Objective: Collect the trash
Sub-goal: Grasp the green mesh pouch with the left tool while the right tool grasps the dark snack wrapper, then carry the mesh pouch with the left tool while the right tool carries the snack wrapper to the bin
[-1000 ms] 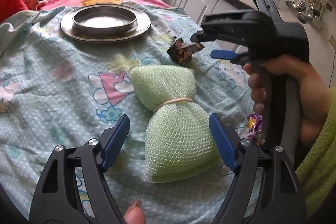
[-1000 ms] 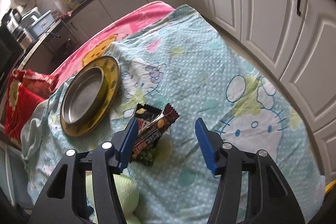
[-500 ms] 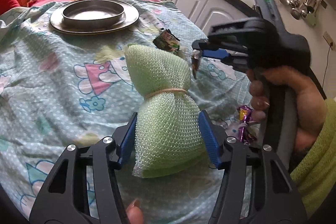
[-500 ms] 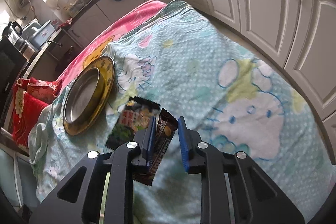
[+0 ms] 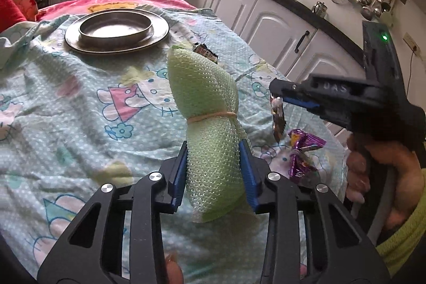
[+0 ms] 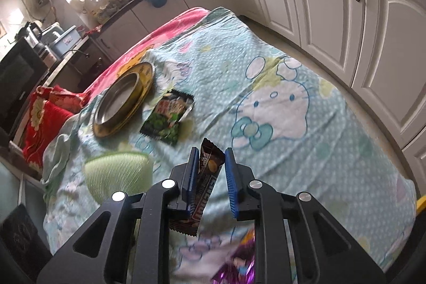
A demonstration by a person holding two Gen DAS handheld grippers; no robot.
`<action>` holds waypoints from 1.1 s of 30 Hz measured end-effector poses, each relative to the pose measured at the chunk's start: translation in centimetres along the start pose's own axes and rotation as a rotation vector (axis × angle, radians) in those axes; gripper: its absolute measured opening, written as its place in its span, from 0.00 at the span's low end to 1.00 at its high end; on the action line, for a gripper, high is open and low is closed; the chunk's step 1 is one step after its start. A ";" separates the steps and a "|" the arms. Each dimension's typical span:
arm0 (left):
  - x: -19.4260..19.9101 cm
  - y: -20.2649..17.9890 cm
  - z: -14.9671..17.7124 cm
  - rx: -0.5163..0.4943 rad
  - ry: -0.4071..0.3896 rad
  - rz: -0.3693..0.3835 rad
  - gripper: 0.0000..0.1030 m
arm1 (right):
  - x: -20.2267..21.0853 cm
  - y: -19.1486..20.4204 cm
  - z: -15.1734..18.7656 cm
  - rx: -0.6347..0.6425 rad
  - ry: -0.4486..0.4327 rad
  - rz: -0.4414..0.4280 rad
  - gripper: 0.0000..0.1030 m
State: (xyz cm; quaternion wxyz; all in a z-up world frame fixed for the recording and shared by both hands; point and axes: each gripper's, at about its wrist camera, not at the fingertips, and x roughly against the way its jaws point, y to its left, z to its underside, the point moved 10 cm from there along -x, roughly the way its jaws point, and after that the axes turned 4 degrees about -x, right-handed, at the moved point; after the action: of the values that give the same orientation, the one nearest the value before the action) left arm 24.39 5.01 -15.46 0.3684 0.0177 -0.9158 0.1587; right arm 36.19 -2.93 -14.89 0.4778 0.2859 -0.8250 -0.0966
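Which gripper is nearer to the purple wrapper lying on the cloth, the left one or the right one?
Right. The right gripper, shut on a brown wrapper, hangs just above the purple wrapper. The left gripper, squeezing the green mesh bundle, is beside it, slightly farther.

The left gripper (image 5: 213,172) has just been closing — its pads now squeeze the green mesh bundle (image 5: 205,108). The right gripper (image 6: 211,177) pinches a brown wrapper (image 6: 206,177), tilted downward.
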 end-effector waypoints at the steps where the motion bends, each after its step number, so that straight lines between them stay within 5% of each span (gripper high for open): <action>1: 0.1 -0.1 0.0 -0.002 -0.002 0.000 0.28 | 0.5 0.1 0.4 0.002 -0.002 -0.009 0.19; 20: 5.9 -6.2 -2.1 -0.130 -0.127 0.042 0.28 | 11.9 -1.1 0.8 -0.013 -0.165 -0.095 0.19; 33: 6.6 -12.0 -1.3 -0.234 -0.131 0.112 0.28 | 19.9 -7.1 2.9 -0.050 -0.288 -0.021 0.19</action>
State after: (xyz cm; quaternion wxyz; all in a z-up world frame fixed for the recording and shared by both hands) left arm 22.24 -5.37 -6.73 0.2979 -0.0664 -0.9497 0.0697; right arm 28.87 -20.28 -4.88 0.3601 0.2657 -0.8794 -0.1621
